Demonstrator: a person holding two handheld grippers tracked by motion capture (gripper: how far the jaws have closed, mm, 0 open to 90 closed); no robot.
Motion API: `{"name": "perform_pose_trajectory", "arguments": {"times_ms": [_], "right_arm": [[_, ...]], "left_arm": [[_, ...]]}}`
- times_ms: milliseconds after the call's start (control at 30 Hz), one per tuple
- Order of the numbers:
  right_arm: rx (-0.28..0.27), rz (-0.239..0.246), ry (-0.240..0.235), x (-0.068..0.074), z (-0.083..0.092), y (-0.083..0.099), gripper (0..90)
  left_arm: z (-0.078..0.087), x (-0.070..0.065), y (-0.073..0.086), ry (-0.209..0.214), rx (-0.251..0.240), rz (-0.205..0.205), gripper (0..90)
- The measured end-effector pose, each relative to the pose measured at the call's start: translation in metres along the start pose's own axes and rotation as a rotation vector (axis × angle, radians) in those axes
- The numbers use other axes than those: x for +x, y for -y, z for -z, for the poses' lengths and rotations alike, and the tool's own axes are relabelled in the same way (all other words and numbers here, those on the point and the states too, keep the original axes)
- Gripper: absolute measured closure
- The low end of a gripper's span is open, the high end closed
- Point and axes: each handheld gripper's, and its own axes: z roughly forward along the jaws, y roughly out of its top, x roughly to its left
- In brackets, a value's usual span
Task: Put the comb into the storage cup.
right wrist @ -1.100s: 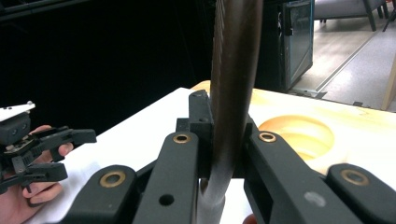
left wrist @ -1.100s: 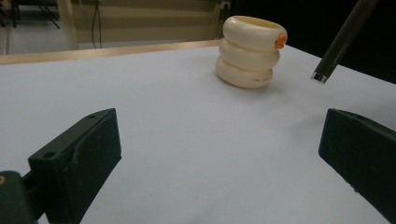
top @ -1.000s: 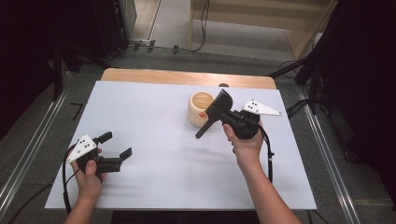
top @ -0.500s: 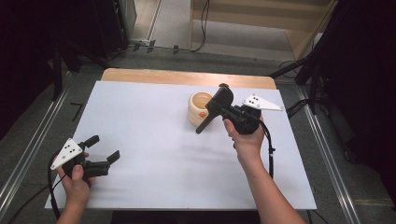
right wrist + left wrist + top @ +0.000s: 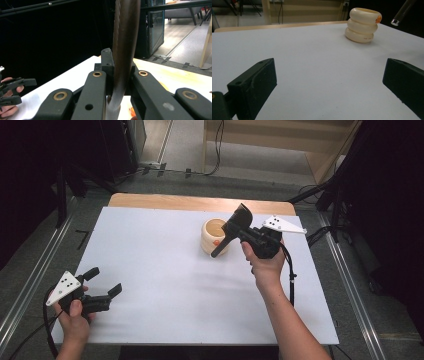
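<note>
The white tabletop carries one item: a cream ribbed cup standing upright at roughly 1 o'clock from the sheet's centre, with a small orange object in its mouth.

My right gripper hangs over the cup's 3 o'clock side. Its jaws are closed on a dark scoop-like tool, whose handle end slants down past the cup's rim; in the right gripper view the tool stands clamped between the two jaws.

My left gripper sits at 8 o'clock near the tabletop's edge, jaws spread wide with nothing between them. The left gripper view looks across the bare sheet towards the cup, well apart.

Risks, as I judge them: the cup is light-looking and unsupported, so a sideways push from the tool could tip it or slide it towards the far edge. With the left gripper well away, nothing steadies the cup.

Not established: whether the tool's end touches the cup or hangs clear of it; what the orange object is; the cup's depth. The tool's shape is blurred close-up in the right gripper view.
</note>
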Motion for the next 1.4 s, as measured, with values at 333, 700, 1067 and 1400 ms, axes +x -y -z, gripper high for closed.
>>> {"name": "perform_pose_trajectory", "arguments": {"times_ms": [333, 700, 1067, 1400], "right_arm": [[-0.023, -0.012, 0.002, -0.008, 0.0, -0.009, 83.7], [-0.042, -0.02, 0.018, -0.016, -0.002, -0.016, 83.7], [-0.057, -0.018, 0.027, -0.024, -0.002, -0.026, 83.7], [-0.073, -0.03, 0.053, -0.035, -0.006, -0.034, 83.7]], "left_arm": [[-0.001, 0.0, 0.004, 0.005, -0.011, -0.005, 0.0], [-0.002, -0.002, 0.007, 0.014, -0.009, -0.008, 0.0], [-0.001, -0.002, 0.007, 0.018, -0.011, -0.005, 0.0], [-0.001, -0.001, 0.007, 0.015, -0.018, -0.002, 0.0]]}}
